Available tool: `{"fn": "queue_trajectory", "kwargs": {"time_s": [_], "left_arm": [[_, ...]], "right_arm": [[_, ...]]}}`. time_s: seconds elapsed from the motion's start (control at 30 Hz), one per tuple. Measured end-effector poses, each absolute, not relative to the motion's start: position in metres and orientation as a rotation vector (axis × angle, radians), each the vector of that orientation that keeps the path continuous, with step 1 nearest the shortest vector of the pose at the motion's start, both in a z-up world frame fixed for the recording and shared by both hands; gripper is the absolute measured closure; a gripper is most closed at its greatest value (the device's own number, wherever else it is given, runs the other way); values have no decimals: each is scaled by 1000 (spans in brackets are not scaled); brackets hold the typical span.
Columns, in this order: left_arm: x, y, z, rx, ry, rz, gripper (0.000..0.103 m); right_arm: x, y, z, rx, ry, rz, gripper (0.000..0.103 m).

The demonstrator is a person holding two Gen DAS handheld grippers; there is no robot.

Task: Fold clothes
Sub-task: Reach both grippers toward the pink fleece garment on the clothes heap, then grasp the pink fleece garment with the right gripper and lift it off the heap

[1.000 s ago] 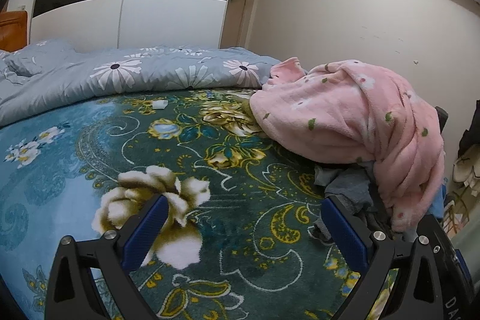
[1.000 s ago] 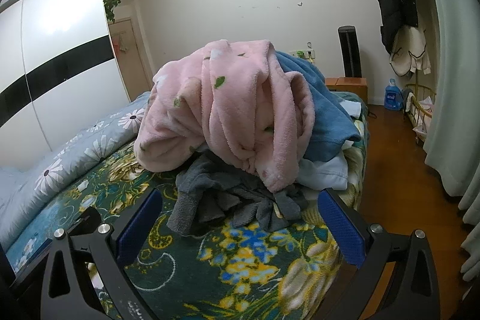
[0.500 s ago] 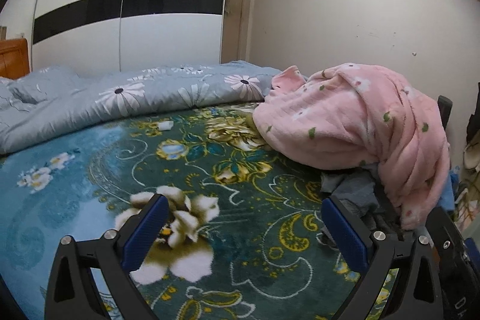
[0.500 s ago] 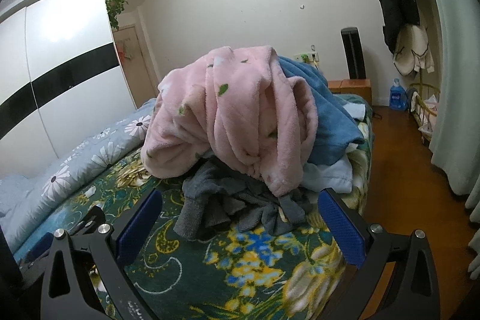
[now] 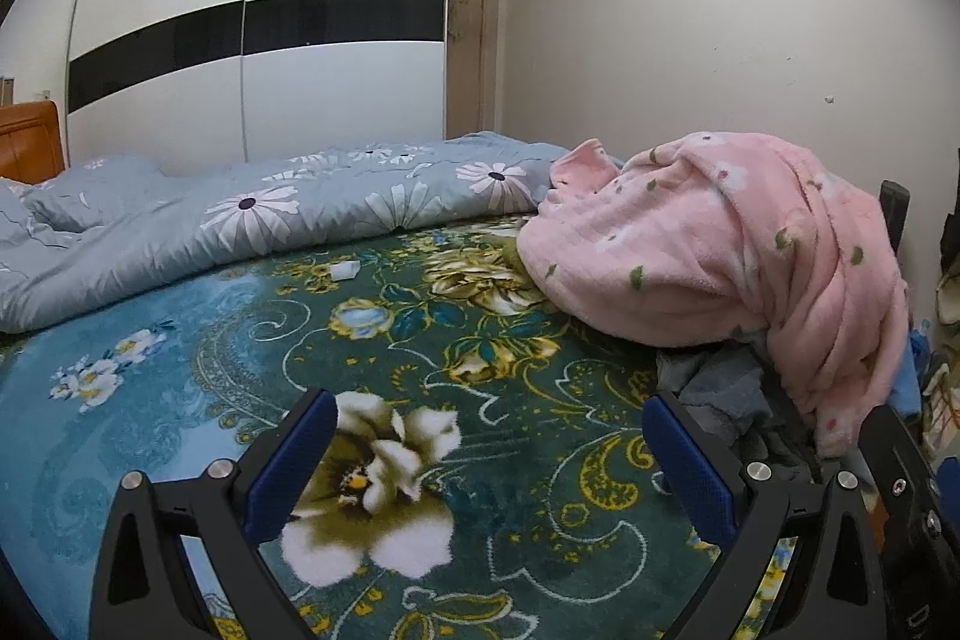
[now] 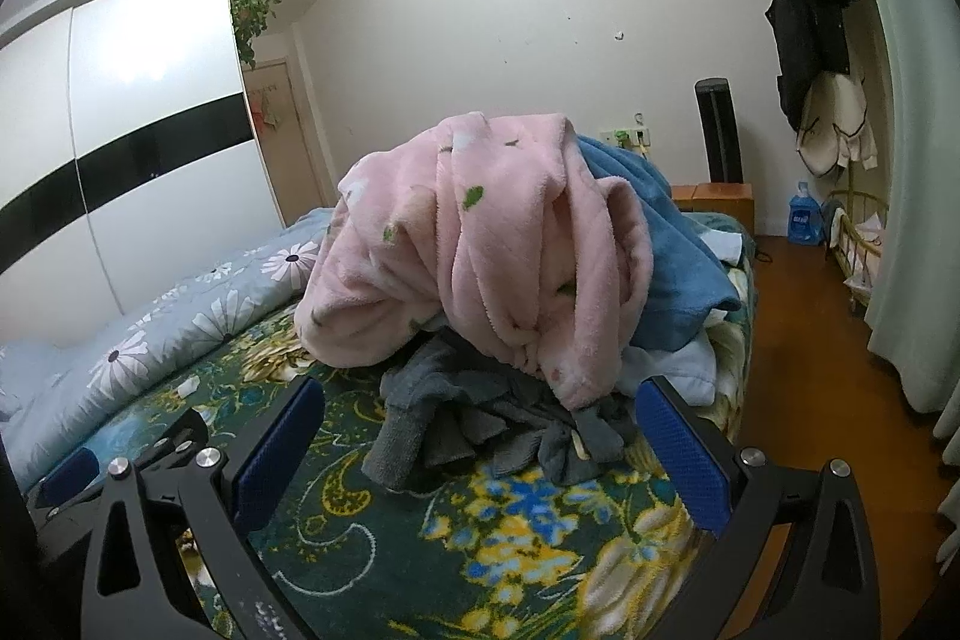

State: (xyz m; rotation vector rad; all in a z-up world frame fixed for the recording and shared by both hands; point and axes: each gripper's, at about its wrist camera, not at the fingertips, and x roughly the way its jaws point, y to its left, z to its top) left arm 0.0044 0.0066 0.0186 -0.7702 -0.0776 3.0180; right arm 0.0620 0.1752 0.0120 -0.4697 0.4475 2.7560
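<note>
A heap of clothes lies on the bed. On top is a pink fleece garment (image 6: 498,244) with small leaf prints, also in the left wrist view (image 5: 720,256). Under it lie a crumpled grey garment (image 6: 480,424), a blue fleece (image 6: 654,244) and a pale blue piece (image 6: 678,370). My right gripper (image 6: 480,448) is open and empty, just in front of the grey garment. My left gripper (image 5: 489,460) is open and empty over the flowered blanket (image 5: 360,400), left of the heap.
A grey daisy-print duvet (image 5: 240,232) is bunched along the far side of the bed. A small white scrap (image 5: 345,270) lies on the blanket. A white wardrobe (image 5: 270,40) stands behind. A wooden floor (image 6: 840,370), a nightstand (image 6: 720,199) and hanging coats (image 6: 810,10) are to the right.
Both grippers have tilted upward a little, so the heap and the bed sit lower in both views. Both stay open and empty. The clothes have not moved.
</note>
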Motion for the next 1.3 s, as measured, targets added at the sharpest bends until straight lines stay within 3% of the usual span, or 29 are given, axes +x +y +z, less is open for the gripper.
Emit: {"fn": "queue_trajectory", "kwargs": {"time_s": [0.37, 0.97, 1.1, 1.3], "left_arm": [[2, 8, 17, -801, -101, 2941, 0], [-8, -6, 11, -898, -100, 2868, 0], [-14, -12, 8, -923, -131, 2847, 0], [-22, -20, 4, -945, -187, 2817, 0]], "right_arm": [[63, 182, 10, -458, 513, 2764, 0], [60, 168, 9, -505, 361, 2761, 0], [42, 176, 18, -532, 365, 2767, 0], [1, 187, 36, -577, 228, 2757, 0]]}}
